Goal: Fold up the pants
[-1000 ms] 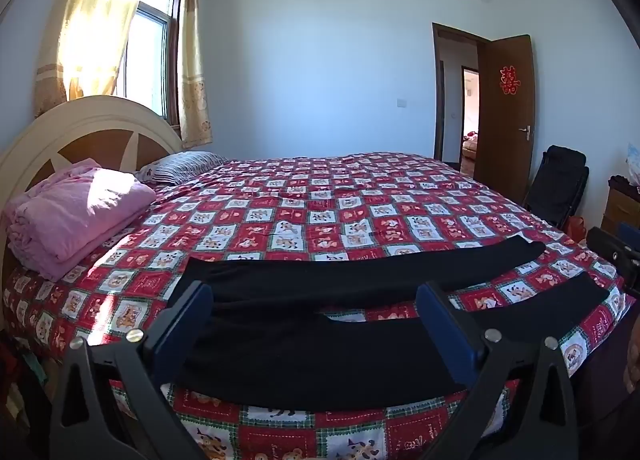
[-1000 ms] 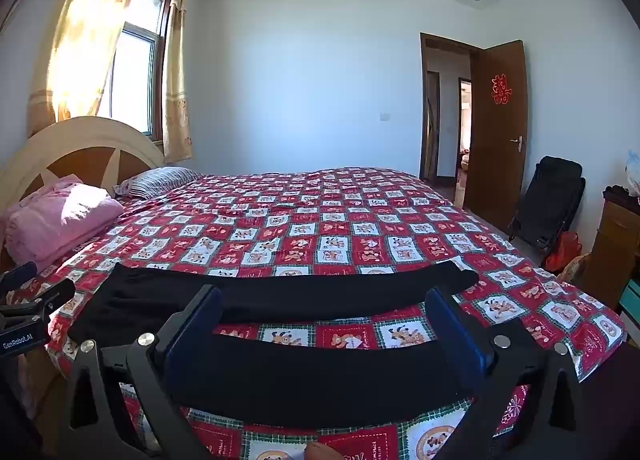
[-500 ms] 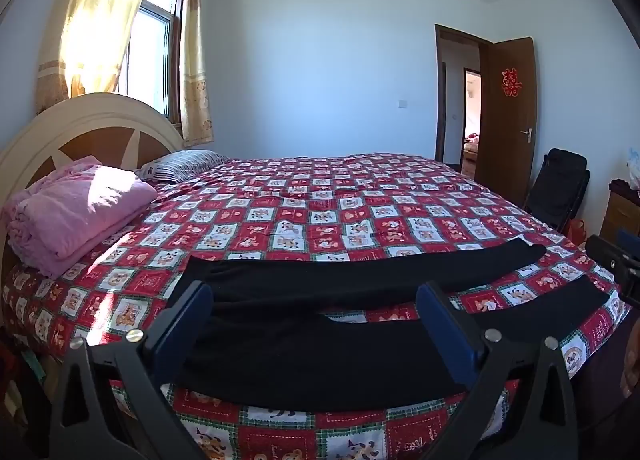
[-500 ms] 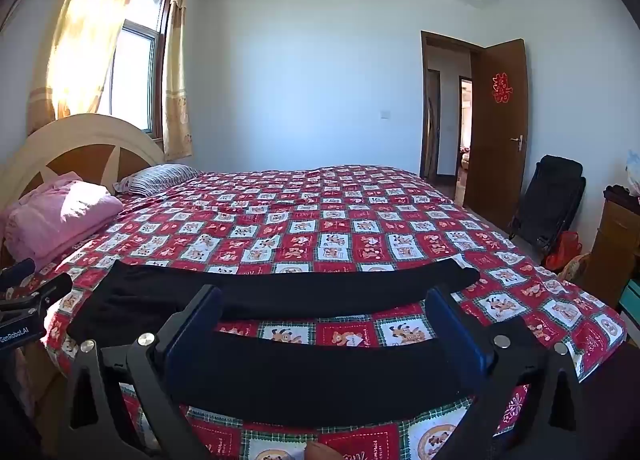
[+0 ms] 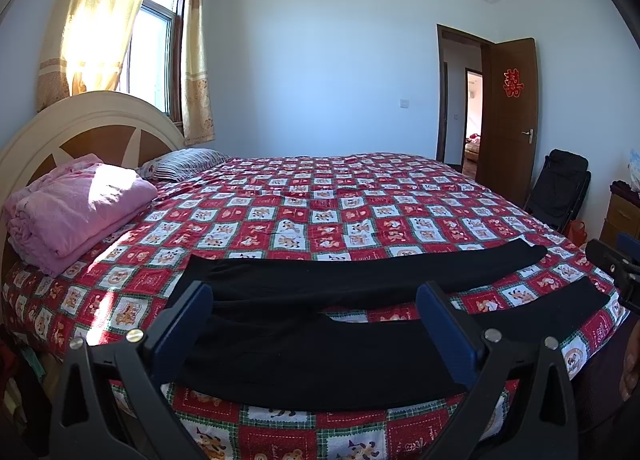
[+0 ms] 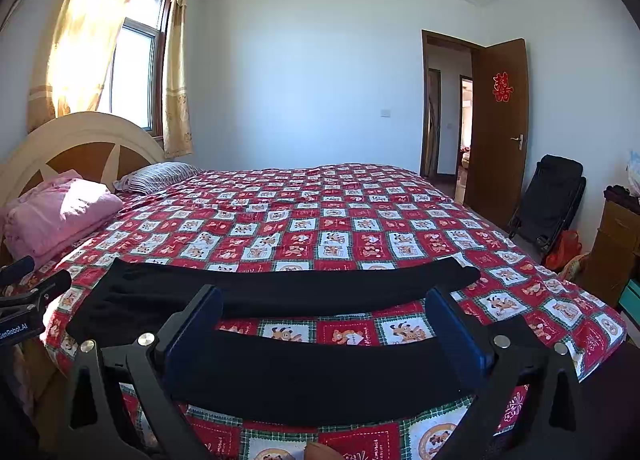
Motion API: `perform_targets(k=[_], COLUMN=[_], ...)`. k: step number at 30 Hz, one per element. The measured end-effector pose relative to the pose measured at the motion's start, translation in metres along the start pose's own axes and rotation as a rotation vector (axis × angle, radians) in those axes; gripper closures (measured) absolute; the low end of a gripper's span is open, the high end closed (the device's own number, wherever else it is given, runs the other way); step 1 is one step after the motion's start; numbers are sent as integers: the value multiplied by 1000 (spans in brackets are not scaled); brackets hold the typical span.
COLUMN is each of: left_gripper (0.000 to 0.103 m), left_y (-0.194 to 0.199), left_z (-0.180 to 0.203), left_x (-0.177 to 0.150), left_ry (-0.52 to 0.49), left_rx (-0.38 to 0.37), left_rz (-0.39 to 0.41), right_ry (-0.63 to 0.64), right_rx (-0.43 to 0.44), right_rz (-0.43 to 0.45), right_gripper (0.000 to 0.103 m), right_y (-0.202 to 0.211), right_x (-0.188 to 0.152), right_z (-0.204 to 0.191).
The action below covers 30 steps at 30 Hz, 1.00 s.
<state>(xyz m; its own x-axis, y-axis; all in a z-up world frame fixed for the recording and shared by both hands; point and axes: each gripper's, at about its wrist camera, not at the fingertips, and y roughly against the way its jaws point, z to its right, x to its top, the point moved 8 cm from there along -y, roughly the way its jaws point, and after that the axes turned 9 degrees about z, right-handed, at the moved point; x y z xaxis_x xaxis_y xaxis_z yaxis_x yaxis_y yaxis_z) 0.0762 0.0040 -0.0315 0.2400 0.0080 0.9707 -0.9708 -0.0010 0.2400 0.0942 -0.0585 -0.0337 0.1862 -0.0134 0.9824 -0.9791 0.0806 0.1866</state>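
**Claws spread, pants flat and untouched**

Nearest to me, my left claw (image 5: 314,324) is spread wide and holds nothing; my right claw (image 6: 324,324) is spread just the same, hovering short of the cloth. Just past the fingertips, the black pants (image 5: 320,340) lie flat along the near edge of the bed (image 5: 304,216), waist toward the headboard, the two legs parted with a strip of quilt showing between them. No fold is made yet, I judge.

The risks from here: the fabric is thin and lies close on a soft quilt (image 6: 320,220), so a low pinch could gather the quilt along with it. Pinching only one layer would let the other drag and skew the fold. The near leg lies right at the bed's edge, so a careless tug could slide it off.

Farther back, a folded pink blanket (image 5: 76,212) and a striped pillow (image 5: 184,164) sit by the headboard (image 5: 92,124).
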Motion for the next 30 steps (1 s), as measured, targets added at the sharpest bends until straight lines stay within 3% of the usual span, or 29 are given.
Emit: perform_targets(k=[30], left_gripper=[0], left_y=[-1], left_z=[-4], left_x=[-1], left_ry=[11], left_rx=[-4], left_rz=[-2], right_ry=[7], right_rx=[4], right_rz=[-19], right_gripper=[1], right_y=[-2], right_x=[0], right_z=[-2])
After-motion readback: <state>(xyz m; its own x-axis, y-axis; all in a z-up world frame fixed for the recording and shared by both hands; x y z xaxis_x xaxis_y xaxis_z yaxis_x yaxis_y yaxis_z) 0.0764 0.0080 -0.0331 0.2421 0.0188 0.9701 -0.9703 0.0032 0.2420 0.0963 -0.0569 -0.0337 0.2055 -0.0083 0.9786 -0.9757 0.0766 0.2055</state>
